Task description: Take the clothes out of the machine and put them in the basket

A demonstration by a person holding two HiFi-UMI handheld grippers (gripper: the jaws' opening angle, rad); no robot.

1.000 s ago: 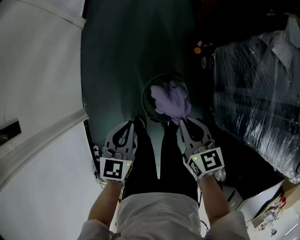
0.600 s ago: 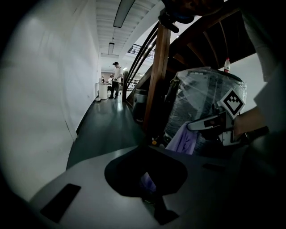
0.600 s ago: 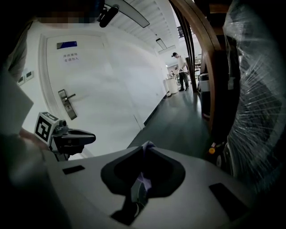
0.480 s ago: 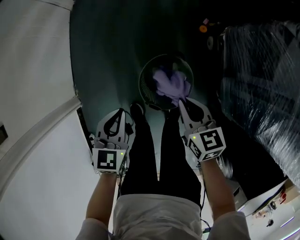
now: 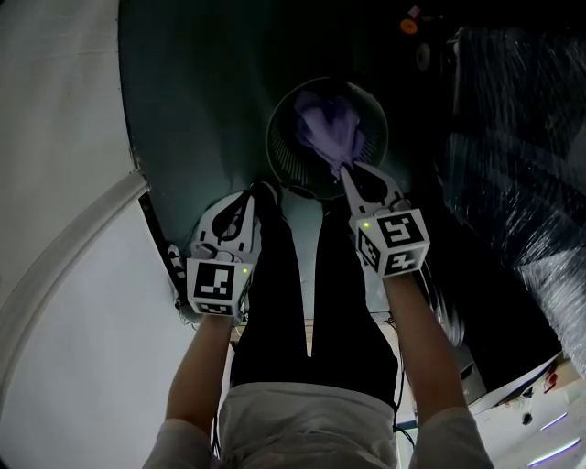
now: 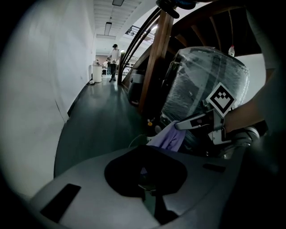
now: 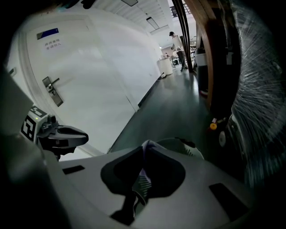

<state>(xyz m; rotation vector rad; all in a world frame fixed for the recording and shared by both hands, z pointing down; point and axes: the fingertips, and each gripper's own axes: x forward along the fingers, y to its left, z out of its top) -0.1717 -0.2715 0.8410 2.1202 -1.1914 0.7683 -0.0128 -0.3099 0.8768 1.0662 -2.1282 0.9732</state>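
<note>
- Lavender garment, bunched and crumpled, hangs down into the round dark basket on the floor. Most of it shows inside the basket's rim in the head view. Whether it rests on the bottom cannot be made out.
- Its near end is pinched at the tips of the right gripper, whose jaws are clamped narrow on the fabric. In the right gripper view a fold of the cloth runs up between them.
- The right gripper sits at the basket's near-right rim and points down and away from the person.
- The left gripper is to the left, just near of the basket's near-left rim and apart from the garment. Its jaws are together with nothing in them.
- Black trousers stand between the two grippers, near of the basket.
- The dark green floor runs far down a corridor, where a person stands.
- A white door lies to the left.
- A plastic-wrapped bulk fills the right side, with a small orange thing on the floor beside it at the far edge.
</note>
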